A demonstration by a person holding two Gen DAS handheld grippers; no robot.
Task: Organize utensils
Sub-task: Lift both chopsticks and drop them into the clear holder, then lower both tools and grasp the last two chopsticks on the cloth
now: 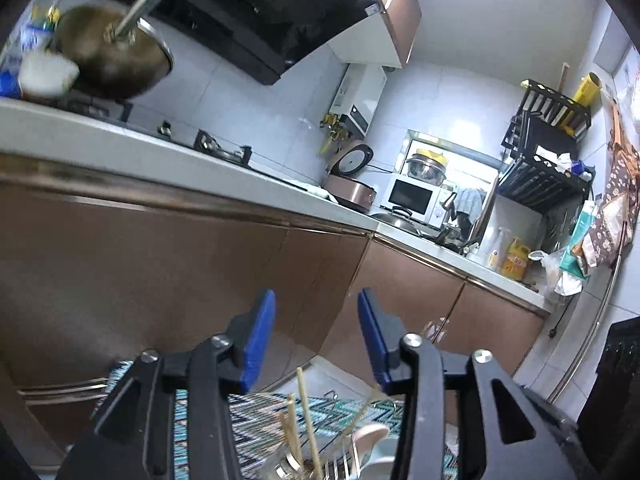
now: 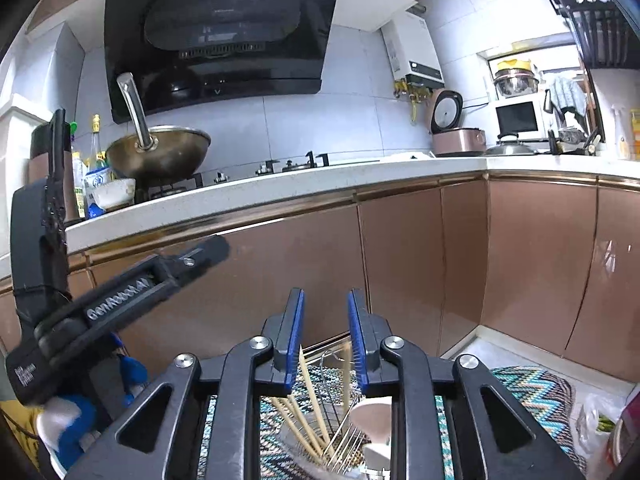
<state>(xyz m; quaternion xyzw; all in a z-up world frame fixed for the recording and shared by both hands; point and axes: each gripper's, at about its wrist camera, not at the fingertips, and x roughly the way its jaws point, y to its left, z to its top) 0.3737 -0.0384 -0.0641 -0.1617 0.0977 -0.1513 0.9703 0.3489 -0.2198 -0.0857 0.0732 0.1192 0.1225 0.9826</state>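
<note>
Hovering above the patterned mat (image 2: pixel 532 388), we were between picks; next we needed to dip toward the utensil holder (image 2: pixel 296 446) near the bottom edge, chopsticks (image 2: pixel 308 400), forks (image 2: pixel 348 440) and spoon (image 2: pixel 372 410) standing inside. Left gripper (image 1: pixel 316 340) stood half open, empty. Right gripper (image 2: pixel 326 338) stood narrowly parted, empty, chopstick tips showing below its gap, untouched.

A white surface (image 2: pixel 280 188) runs along the wall and turns the corner. On it sit a hob (image 2: pixel 248 170) bearing a wok (image 2: pixel 160 156), a white bowl (image 2: pixel 114 192), bottles (image 2: pixel 94 148), a pink rice cooker (image 2: pixel 458 138) and a microwave (image 2: pixel 518 118). On the floor (image 2: pixel 480 350) below lies a zigzag-patterned mat (image 2: pixel 536 390).
</note>
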